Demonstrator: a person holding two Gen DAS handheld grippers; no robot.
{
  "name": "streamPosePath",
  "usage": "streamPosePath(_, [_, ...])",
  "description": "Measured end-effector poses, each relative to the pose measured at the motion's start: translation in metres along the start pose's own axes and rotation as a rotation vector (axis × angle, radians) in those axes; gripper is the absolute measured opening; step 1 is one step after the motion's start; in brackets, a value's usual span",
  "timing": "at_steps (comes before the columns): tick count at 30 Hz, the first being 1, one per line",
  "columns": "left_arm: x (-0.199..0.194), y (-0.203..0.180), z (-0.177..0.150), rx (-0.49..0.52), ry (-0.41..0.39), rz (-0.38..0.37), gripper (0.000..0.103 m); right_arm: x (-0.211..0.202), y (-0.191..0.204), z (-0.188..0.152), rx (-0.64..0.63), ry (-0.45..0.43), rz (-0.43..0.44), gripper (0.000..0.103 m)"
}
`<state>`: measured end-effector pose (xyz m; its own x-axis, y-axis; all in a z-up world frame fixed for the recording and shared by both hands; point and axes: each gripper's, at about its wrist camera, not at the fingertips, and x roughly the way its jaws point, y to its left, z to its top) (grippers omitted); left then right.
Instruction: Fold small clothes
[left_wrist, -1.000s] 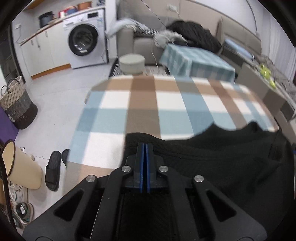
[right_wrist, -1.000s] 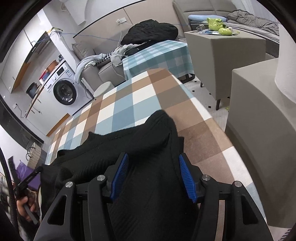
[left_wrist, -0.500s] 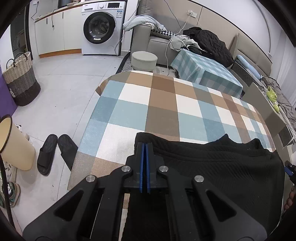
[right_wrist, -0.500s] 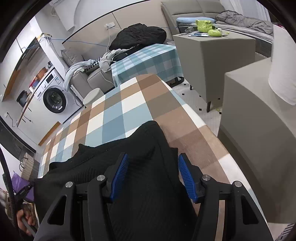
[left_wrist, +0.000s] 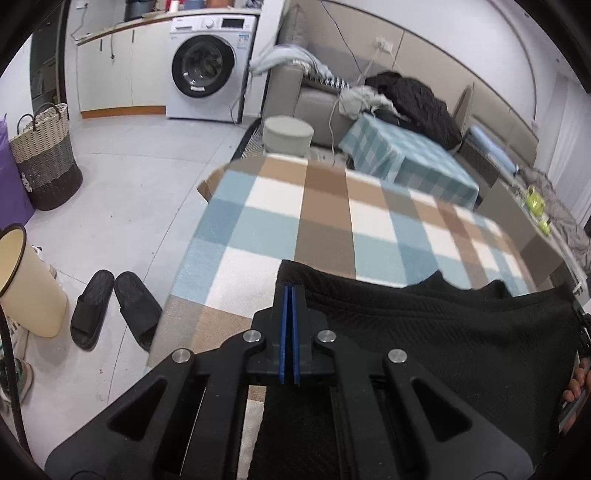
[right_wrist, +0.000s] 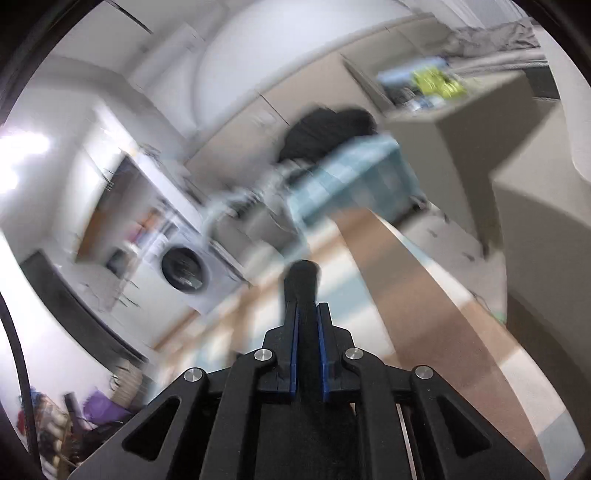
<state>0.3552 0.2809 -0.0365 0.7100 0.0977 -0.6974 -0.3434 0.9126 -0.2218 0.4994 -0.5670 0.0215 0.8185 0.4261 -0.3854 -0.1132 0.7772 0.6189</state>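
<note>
Right wrist blurred, black garment (right_wrist: 303, 280) bunched in jaws

Black ribbed garment (left_wrist: 424, 332), blue-brown-white checked tablecloth (left_wrist: 314, 221), white washer (left_wrist: 207, 62)

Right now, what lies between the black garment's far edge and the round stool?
Only bare checked tablecloth separates the black garment from the round stool, seen in the left wrist view.

Floor (left_wrist: 129, 192): pale grey, smooth; washing machine (left_wrist: 205, 70) against the far wall beside white cabinets (left_wrist: 122, 70); grey sofa (left_wrist: 314, 96) heaped with laundry; woven basket (left_wrist: 46, 155) at left; black slippers (left_wrist: 110, 306) beside a cream bin (left_wrist: 26, 284); lighting even.
</note>
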Motion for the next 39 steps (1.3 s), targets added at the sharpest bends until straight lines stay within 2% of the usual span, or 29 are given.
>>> streamPosePath(2, [-0.004,0.004,0.001,-0.018,-0.017,0.006,0.0,0.004,0.0,0.003,-0.002,0.004,-0.068,0.008])
streamPosePath(4, [-0.006,0.009,0.003,-0.041,-0.028,0.045,0.0,0.017,-0.008,0.003,0.034,0.04,-0.153,0.009])
streamPosePath(6, [-0.002,0.017,0.004,-0.074,0.005,0.051,0.0,0.034,-0.016,0.0,0.063,0.117,-0.257,0.016])
streamPosePath(7, [-0.001,0.02,0.003,-0.086,0.018,0.055,0.0,0.041,-0.019,-0.001,0.077,0.153,-0.29,0.018])
streamPosePath(8, [0.0,0.022,0.002,-0.092,0.028,0.058,0.0,0.043,-0.022,-0.002,0.086,0.173,-0.299,0.025])
streamPosePath(9, [0.0,0.023,-0.001,-0.089,0.041,0.056,0.0,0.043,-0.022,-0.004,0.085,0.181,-0.3,0.041])
streamPosePath(10, [0.0,0.022,-0.005,-0.081,0.06,0.054,0.0,0.041,-0.023,-0.004,0.085,0.183,-0.303,0.047])
streamPosePath(12, [0.002,0.02,-0.013,-0.064,0.109,0.057,0.0,0.035,-0.025,-0.005,0.089,0.183,-0.293,0.049])
streamPosePath(15, [0.002,0.012,-0.028,-0.042,0.16,0.037,0.001,0.028,-0.026,-0.007,0.087,0.234,-0.274,0.05])
streamPosePath(17, [-0.002,0.007,-0.039,-0.026,0.177,0.032,0.008,0.022,-0.025,-0.011,0.07,0.277,-0.268,0.051])
streamPosePath(19, [-0.009,0.001,-0.051,-0.009,0.193,0.021,0.029,0.012,-0.022,-0.018,0.056,0.316,-0.249,0.053])
streamPosePath(20, [-0.016,-0.003,-0.058,-0.003,0.188,0.021,0.034,0.005,-0.02,-0.024,0.045,0.334,-0.239,0.054])
streamPosePath(22, [-0.029,-0.007,-0.068,0.011,0.182,0.02,0.051,-0.008,-0.015,-0.032,0.008,0.368,-0.234,0.056])
streamPosePath(24, [-0.043,-0.01,-0.078,0.018,0.181,0.006,0.06,-0.021,-0.011,-0.04,-0.044,0.387,-0.234,0.059])
streamPosePath(29, [-0.078,-0.013,-0.111,0.035,0.19,0.006,0.063,-0.058,-0.008,-0.066,-0.171,0.423,-0.259,0.06])
streamPosePath(33, [-0.096,-0.013,-0.142,0.05,0.22,0.02,0.063,-0.079,-0.016,-0.087,-0.209,0.454,-0.28,0.06])
streamPosePath(39, [-0.116,-0.014,-0.167,0.059,0.222,0.031,0.063,-0.097,-0.018,-0.105,-0.254,0.477,-0.26,0.06])
